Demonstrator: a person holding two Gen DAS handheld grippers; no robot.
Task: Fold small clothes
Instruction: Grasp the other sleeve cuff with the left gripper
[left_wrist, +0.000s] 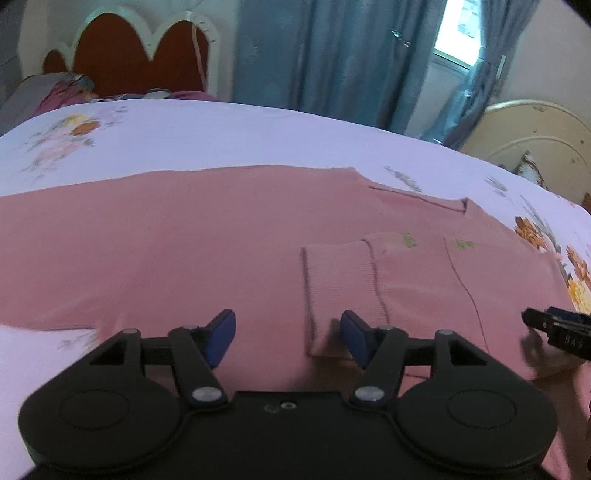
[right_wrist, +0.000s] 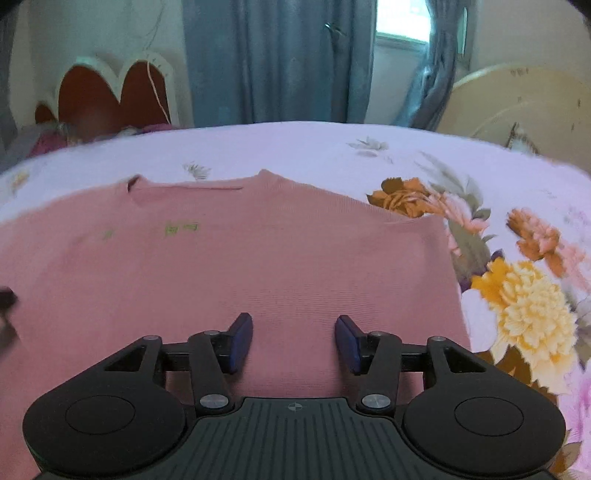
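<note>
A pink ribbed sweater (left_wrist: 184, 251) lies flat on the bed, its neckline (left_wrist: 421, 201) toward the far right. One sleeve is folded in over the body, its cuff (left_wrist: 340, 295) just ahead of my left gripper (left_wrist: 288, 332), which is open and empty over the cloth. In the right wrist view the same sweater (right_wrist: 258, 258) shows small green lettering (right_wrist: 177, 228) and its neckline (right_wrist: 192, 188). My right gripper (right_wrist: 293, 341) is open and empty above the sweater's near part. Its tip shows at the right edge of the left wrist view (left_wrist: 554, 328).
The bed has a pale lilac floral sheet (left_wrist: 221, 136) (right_wrist: 517, 295). A red and white headboard (left_wrist: 136, 55) stands at the back left, with bedding piled below it. Blue curtains (left_wrist: 332, 66) and a window are behind. A cream footboard (left_wrist: 535, 136) is at the right.
</note>
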